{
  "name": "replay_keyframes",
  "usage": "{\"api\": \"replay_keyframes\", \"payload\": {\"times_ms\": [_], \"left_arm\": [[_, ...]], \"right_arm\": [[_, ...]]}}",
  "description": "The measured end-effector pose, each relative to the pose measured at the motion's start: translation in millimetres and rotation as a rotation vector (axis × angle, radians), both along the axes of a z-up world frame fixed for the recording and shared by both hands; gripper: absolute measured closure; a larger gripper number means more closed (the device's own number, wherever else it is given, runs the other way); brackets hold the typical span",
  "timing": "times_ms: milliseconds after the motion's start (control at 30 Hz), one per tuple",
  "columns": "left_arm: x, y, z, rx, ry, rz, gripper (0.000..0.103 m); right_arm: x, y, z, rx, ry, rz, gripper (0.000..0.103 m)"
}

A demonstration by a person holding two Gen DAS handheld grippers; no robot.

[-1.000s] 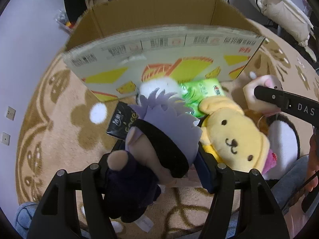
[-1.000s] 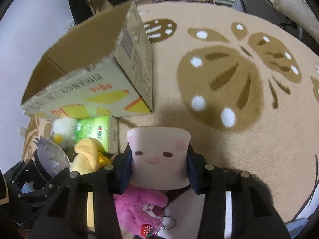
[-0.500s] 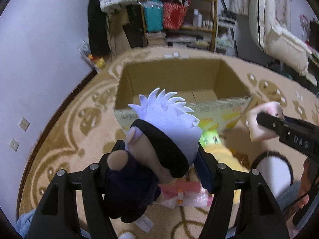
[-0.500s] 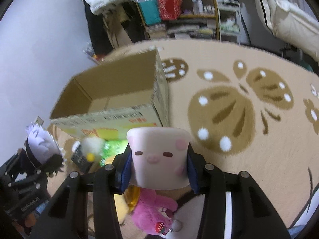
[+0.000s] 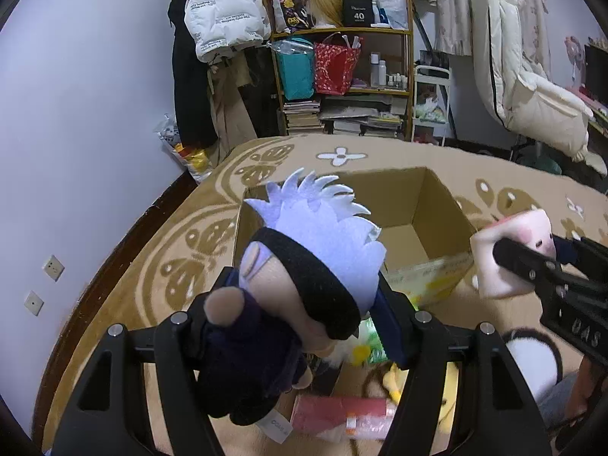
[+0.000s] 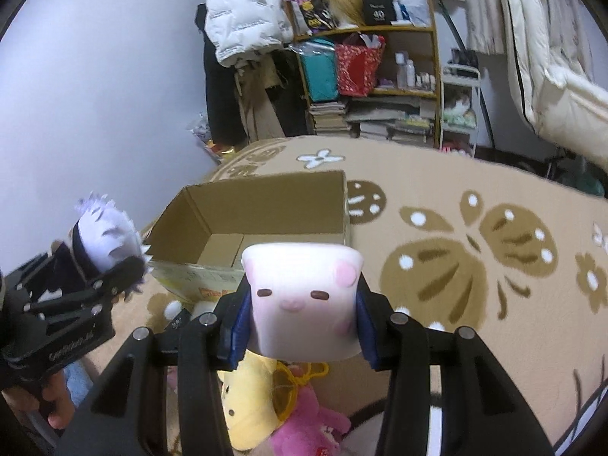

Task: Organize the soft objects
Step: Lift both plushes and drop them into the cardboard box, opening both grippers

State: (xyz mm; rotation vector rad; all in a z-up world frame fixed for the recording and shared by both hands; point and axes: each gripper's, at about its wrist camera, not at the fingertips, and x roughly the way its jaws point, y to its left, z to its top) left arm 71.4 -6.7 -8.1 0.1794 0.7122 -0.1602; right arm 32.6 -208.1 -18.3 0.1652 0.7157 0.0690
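Note:
My left gripper is shut on a plush doll with pale lilac spiky hair, a black blindfold and dark clothes, held up in front of the open cardboard box. My right gripper is shut on a white square pig-face plush, held above the floor near the box. Each held toy also shows in the other view: the pig plush at right, the doll at left. The box looks empty inside.
On the rug below lie a yellow dog plush, a pink plush, a green packet and a pink packet. A cluttered shelf and hanging coats stand by the far wall.
Both grippers have risen well above the floor with their toys still held. The box now shows from above with its inside visible, and the room behind has come into view.

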Motion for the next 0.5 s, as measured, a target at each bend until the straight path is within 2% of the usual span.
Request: {"api": "replay_keyframes", "payload": {"times_ms": [500], "left_arm": [[45,-2,-1,-0.007,0.011,0.020,0.036]], "right_arm": [[36,28,4,-0.047,-0.026,0.093,0.054]]}}
